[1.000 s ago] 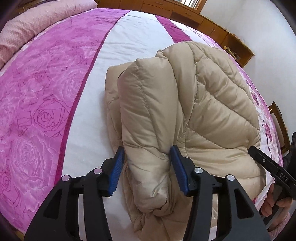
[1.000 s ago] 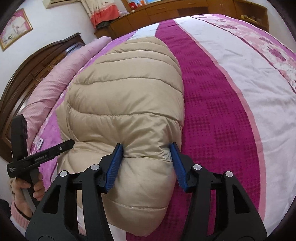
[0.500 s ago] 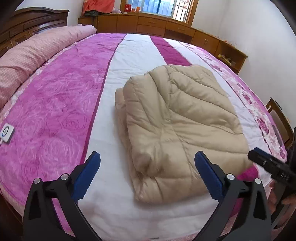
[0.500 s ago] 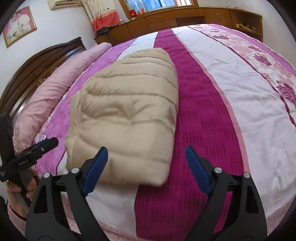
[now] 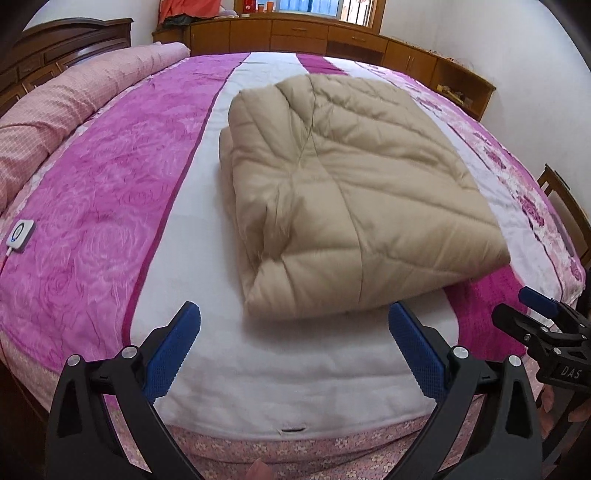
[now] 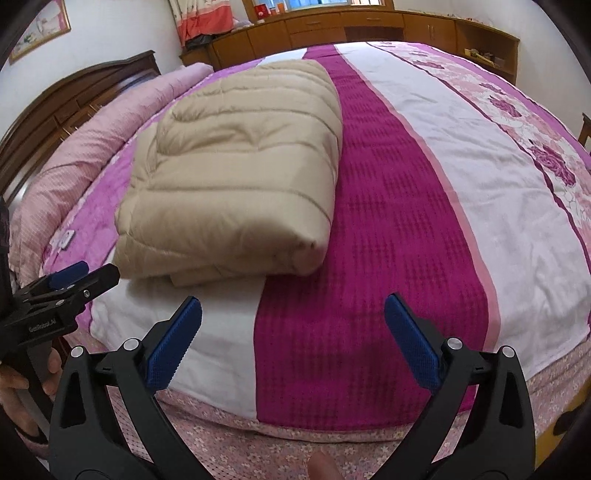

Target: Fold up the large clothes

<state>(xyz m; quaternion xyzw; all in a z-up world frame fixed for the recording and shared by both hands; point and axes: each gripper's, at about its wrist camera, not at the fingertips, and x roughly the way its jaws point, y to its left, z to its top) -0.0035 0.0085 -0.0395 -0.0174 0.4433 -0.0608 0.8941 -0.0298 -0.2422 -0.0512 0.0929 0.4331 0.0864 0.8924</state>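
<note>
A beige quilted down coat lies folded into a thick rectangle on the bed; it also shows in the right wrist view. My left gripper is open and empty, held back over the bed's near edge, short of the coat. My right gripper is open and empty, also back from the coat, to its right. Each gripper shows in the other's view: the right gripper at the far right, the left gripper at the far left.
The bed has a pink, magenta and white striped cover. A pink rolled duvet lies by the wooden headboard. A small white controller rests on the cover. Wooden cabinets line the far wall; a chair stands at right.
Both grippers let go of the coat's near edge, opened wide and pulled back toward the bed's edge. The coat settled flat in its folded shape.
</note>
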